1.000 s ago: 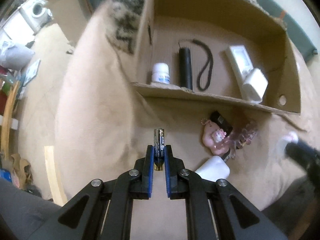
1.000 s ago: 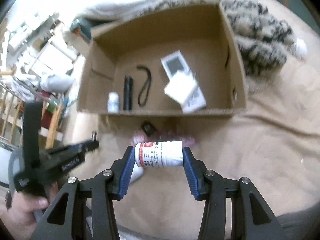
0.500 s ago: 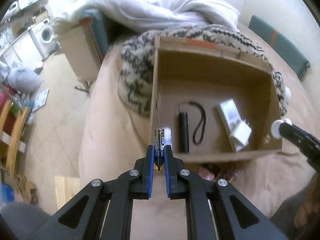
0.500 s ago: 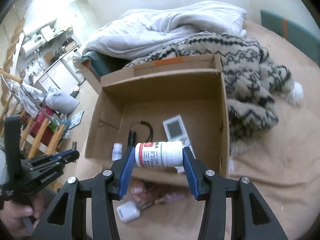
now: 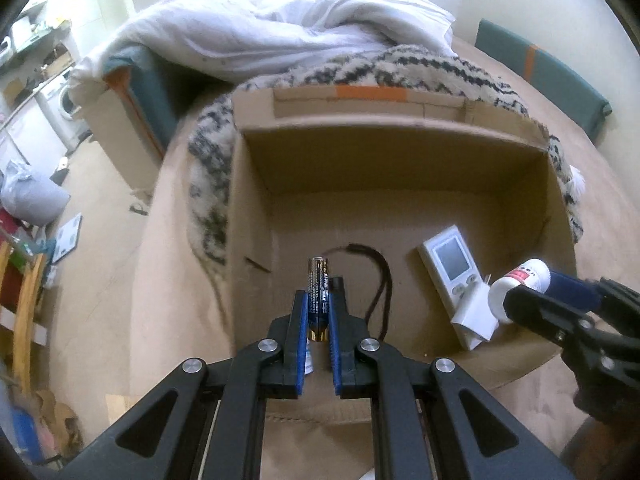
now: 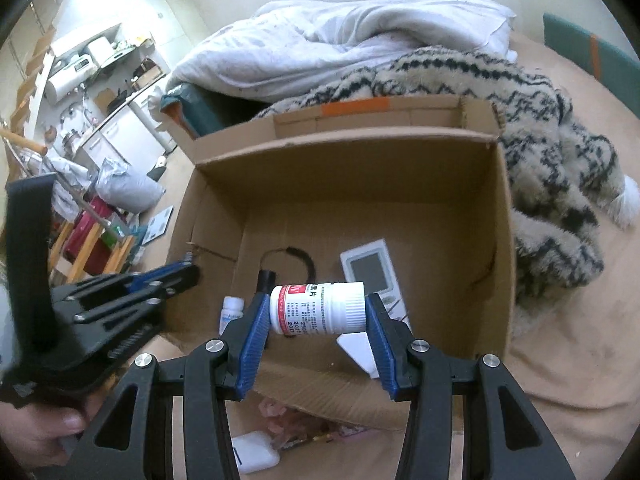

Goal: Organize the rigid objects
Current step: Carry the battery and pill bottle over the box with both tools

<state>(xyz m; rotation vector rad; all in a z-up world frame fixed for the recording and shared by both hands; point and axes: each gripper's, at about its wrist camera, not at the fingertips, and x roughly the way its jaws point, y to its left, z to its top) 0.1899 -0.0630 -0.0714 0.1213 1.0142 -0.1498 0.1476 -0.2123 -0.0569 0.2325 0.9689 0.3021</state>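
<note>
Cardboard box (image 6: 505, 240) sits open on the bed, holding a white remote (image 6: 372, 270) and a black flashlight (image 6: 266, 280). Left tongs (image 5: 318, 312) pinch a battery (image 5: 319, 294) upright above its near-left corner — right tongs (image 6: 318, 322) clamp a white pill bottle (image 6: 318, 309) sideways over the near wall.

left gripper (image 5: 318, 312) + battery (image 5: 319, 294): now over cardboard box (image 5: 256, 184) | right gripper (image 6: 316, 320) + pill bottle (image 6: 318, 309): likewise
</note>
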